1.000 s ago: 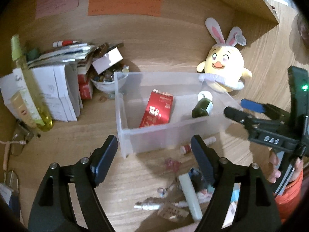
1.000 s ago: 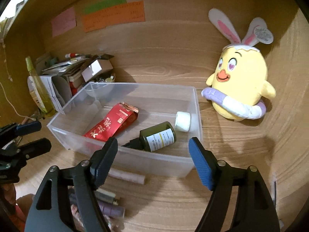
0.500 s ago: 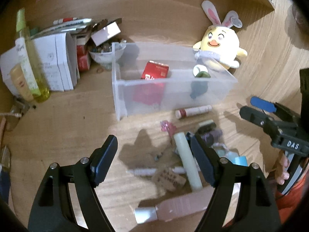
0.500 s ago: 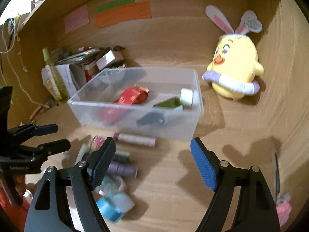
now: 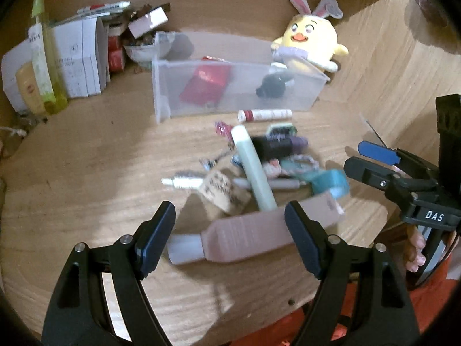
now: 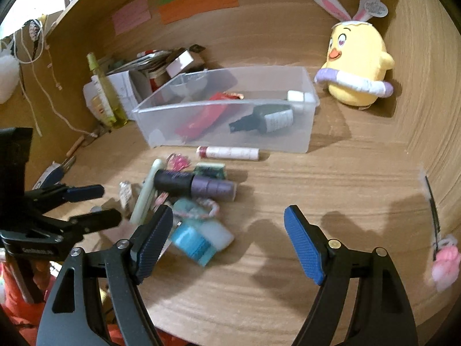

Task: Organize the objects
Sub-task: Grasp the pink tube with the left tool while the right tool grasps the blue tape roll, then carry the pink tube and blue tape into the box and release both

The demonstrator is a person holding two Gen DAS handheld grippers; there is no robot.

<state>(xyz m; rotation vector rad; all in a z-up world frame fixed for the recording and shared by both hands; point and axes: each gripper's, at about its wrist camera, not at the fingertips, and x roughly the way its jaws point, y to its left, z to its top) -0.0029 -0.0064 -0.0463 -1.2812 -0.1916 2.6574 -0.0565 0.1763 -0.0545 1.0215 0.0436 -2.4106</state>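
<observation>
Both the left tongs [image 5: 230, 236] and right tongs [image 6: 229, 242] hang released, so lower the left squarely over the pink bottle [image 5: 253, 235] lying between its tips, gripping its body.

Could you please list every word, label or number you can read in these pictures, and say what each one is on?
"DAS": white letters on the black body of the right tongs.
Sticky notes on the back wall: writing too small to read.
Dark bottle in the clear bin: label blurred.
White boxes: print unreadable.
Tube before the bin: print blurred.
</observation>
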